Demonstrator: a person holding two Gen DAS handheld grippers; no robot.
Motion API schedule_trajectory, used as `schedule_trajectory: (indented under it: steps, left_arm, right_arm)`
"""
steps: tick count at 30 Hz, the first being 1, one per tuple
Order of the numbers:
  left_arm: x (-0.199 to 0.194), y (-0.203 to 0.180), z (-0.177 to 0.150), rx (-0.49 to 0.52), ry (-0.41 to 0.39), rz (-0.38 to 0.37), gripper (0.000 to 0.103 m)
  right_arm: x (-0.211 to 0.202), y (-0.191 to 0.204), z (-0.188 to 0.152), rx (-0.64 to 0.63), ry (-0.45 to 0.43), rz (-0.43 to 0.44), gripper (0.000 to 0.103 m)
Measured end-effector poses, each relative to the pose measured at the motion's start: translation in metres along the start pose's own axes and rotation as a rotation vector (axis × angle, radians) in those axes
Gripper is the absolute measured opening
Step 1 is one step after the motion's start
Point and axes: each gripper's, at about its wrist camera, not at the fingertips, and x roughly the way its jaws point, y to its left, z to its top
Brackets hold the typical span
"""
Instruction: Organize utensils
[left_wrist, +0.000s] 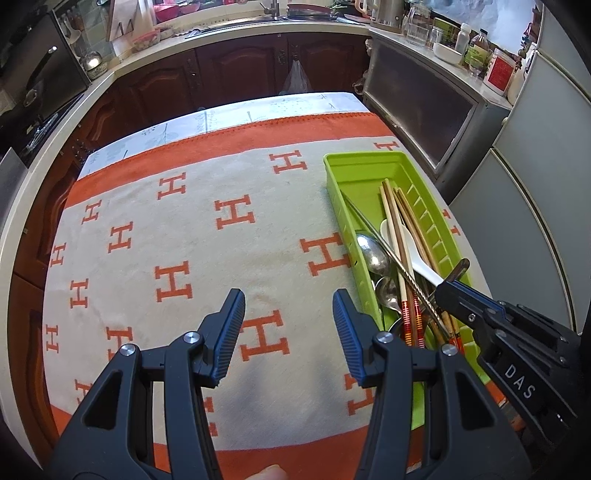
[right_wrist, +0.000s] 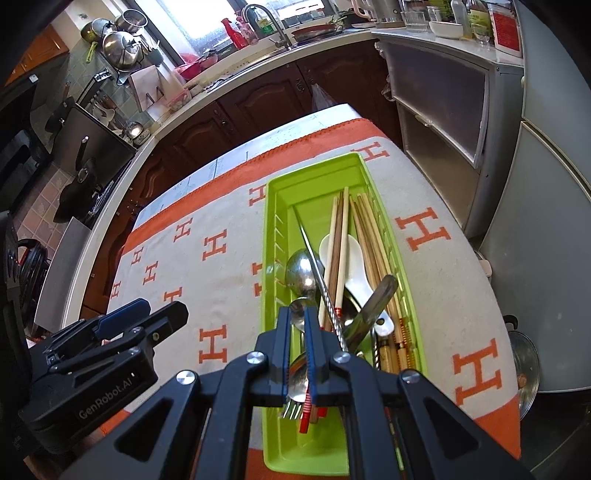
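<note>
A lime green utensil tray (left_wrist: 354, 173) (right_wrist: 314, 184) lies on the right side of a cloth-covered table. It holds metal spoons (left_wrist: 372, 254) (right_wrist: 301, 271), a white ceramic spoon (left_wrist: 417, 254) (right_wrist: 352, 266), wooden chopsticks (left_wrist: 393, 218) (right_wrist: 364, 236), a metal chopstick and a brown-handled utensil (right_wrist: 375, 304). My left gripper (left_wrist: 289, 306) is open and empty above the cloth, left of the tray; it also shows in the right wrist view (right_wrist: 147, 314). My right gripper (right_wrist: 297, 321) hangs over the tray's near end, its jaws nearly closed with nothing clearly held; it also shows in the left wrist view (left_wrist: 448, 291).
The table carries a beige cloth (left_wrist: 207, 236) with orange H marks and an orange border. Dark wood cabinets (left_wrist: 236, 74) and a counter with a sink stand beyond. A grey cabinet (left_wrist: 424, 110) and a refrigerator (left_wrist: 535, 155) stand close on the right.
</note>
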Motion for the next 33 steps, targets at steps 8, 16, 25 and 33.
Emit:
schedule_trajectory:
  steps: [8, 16, 25, 33]
  left_arm:
    - [-0.020, 0.020, -0.020, -0.030, -0.019, 0.013, 0.046]
    - [-0.040, 0.048, -0.045, -0.055, -0.048, 0.045, 0.046]
    - [-0.062, 0.086, -0.065, -0.114, -0.067, 0.073, 0.046]
    - [-0.098, 0.111, -0.073, -0.147, -0.122, 0.116, 0.047]
  right_arm:
    - [-0.007, 0.017, -0.014, -0.035, 0.007, 0.002, 0.011]
    - [-0.014, 0.052, -0.027, -0.102, 0.010, 0.020, 0.017]
    - [-0.022, 0.099, -0.039, -0.170, 0.013, 0.050, 0.022]
    - [-0.042, 0.141, -0.039, -0.235, -0.025, 0.105, 0.027]
